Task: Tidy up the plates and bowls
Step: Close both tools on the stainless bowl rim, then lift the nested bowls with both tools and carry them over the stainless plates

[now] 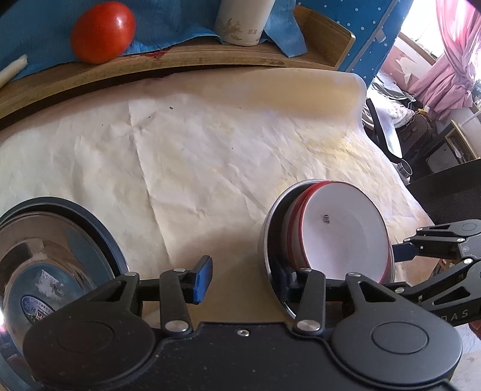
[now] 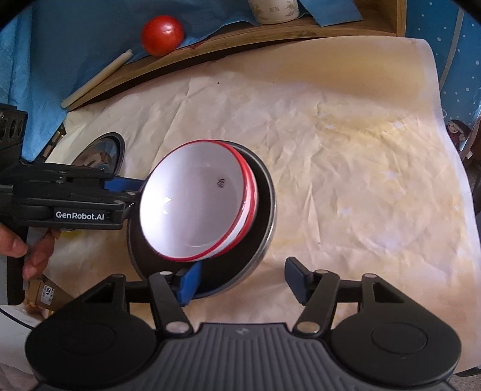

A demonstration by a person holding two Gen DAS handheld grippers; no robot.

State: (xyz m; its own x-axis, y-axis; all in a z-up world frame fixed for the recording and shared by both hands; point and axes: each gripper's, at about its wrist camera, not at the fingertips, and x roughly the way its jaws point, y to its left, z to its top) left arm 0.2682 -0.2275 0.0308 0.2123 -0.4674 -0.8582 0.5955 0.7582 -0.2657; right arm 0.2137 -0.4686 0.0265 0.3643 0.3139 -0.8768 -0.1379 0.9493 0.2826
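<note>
Bowls (image 2: 198,207) sat tilted in pan (image 2: 264,222); left gripper (image 1: 245,281) and right gripper (image 2: 242,281) each straddled the pan's rim, fingers (image 2: 189,282) open.

The table is covered with a large sheet of creased white paper (image 2: 345,168), yellowish in places. Directly on the paper stands a dark metal pan (image 2: 258,237) (two white bowls with red rims (image 2: 192,210) sit tilted inside it), and to its left lies a steel lid with a dark rim (image 1: 60,255). At the far edge a wooden shelf board (image 1: 210,57) carries a blue cloth (image 1: 168,27), a red tomato (image 1: 102,31), a white cup (image 1: 242,22) and a pale stick (image 2: 96,78).
</note>
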